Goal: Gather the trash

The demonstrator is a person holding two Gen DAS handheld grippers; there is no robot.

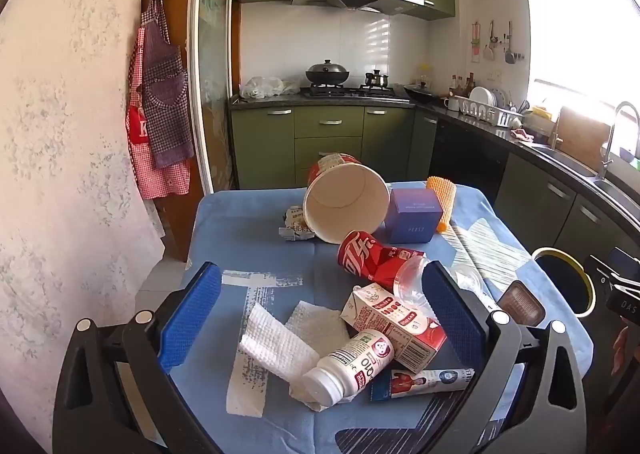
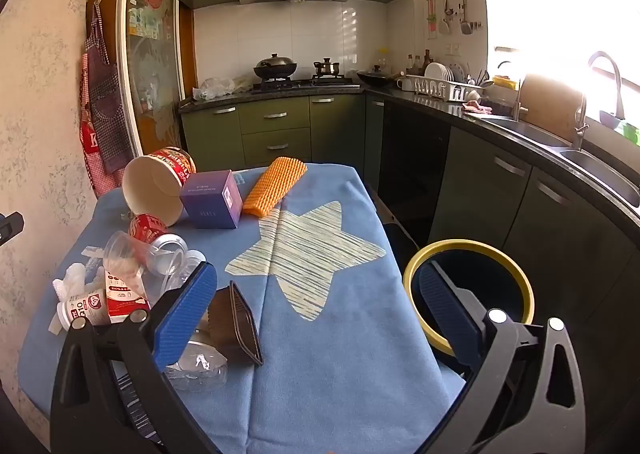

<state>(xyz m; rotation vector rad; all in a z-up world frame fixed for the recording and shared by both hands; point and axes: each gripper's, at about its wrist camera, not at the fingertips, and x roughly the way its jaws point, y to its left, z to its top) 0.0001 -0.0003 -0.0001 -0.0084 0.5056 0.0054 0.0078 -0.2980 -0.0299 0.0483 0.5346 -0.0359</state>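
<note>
Trash lies in a heap on the blue tablecloth (image 1: 256, 242), mostly in the lower middle of the left wrist view: a white bottle (image 1: 347, 367) on its side, a milk carton (image 1: 394, 328) just behind it, crumpled paper towels (image 1: 280, 342) and a red can (image 1: 370, 259). A big paper cup (image 1: 346, 200) is tipped over near the top of the pile, likely just tossed there.

The left gripper (image 1: 320, 306) hangs over this heap with its jaws as wide as they go, holding nothing. The right gripper (image 2: 320, 306) is just as wide and empty too. It sits between the table and the yellow-rimmed bin (image 2: 472, 250) at the lower right (a good spot for dropping things in).

A brown tray (image 2: 240, 324) and a clear bottle (image 2: 200, 368) are partly hidden behind the right gripper's left finger. The bin's inside is too dark to see.
</note>
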